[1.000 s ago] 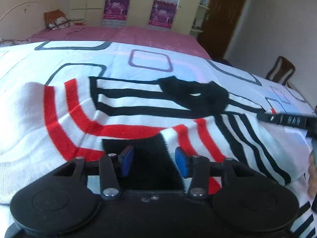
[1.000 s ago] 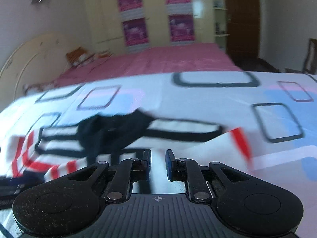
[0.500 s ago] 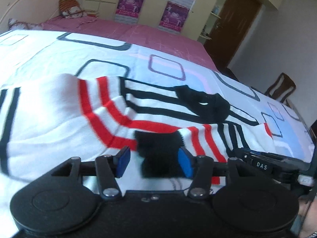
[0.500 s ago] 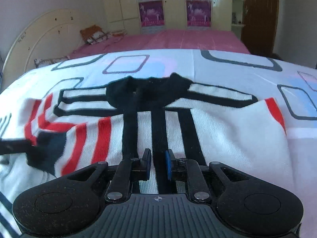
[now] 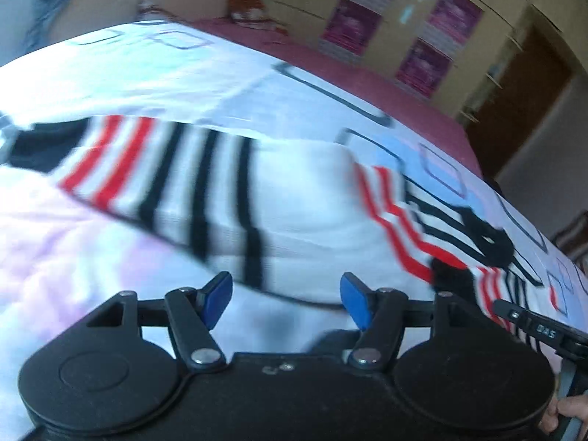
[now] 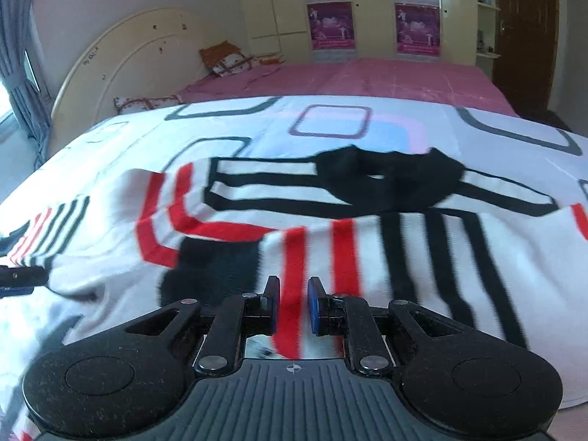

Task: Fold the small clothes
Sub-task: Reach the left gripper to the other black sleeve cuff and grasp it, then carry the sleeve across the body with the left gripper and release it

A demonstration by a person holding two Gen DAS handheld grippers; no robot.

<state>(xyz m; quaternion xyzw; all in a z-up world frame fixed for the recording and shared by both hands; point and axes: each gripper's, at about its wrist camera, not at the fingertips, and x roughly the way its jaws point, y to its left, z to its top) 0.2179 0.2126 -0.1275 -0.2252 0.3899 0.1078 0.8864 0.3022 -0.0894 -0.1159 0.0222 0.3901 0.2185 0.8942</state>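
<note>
Heavily smeared by motion in the left wrist view: the striped sweater (image 5: 228,198) ahead of the left gripper (image 5: 286,296), stripe edges running together. Lost under that gripper's body: the sweater's near hem. Cut by the right edge beside it: the right gripper (image 5: 544,327), only one dark finger showing, plus part of a hand (image 5: 564,413) at the lower corner. Hidden below the right gripper's (image 6: 293,303) body in its own view: the garment's lower part. Unclear whether its nearly closed jaws pinch cloth.
</note>
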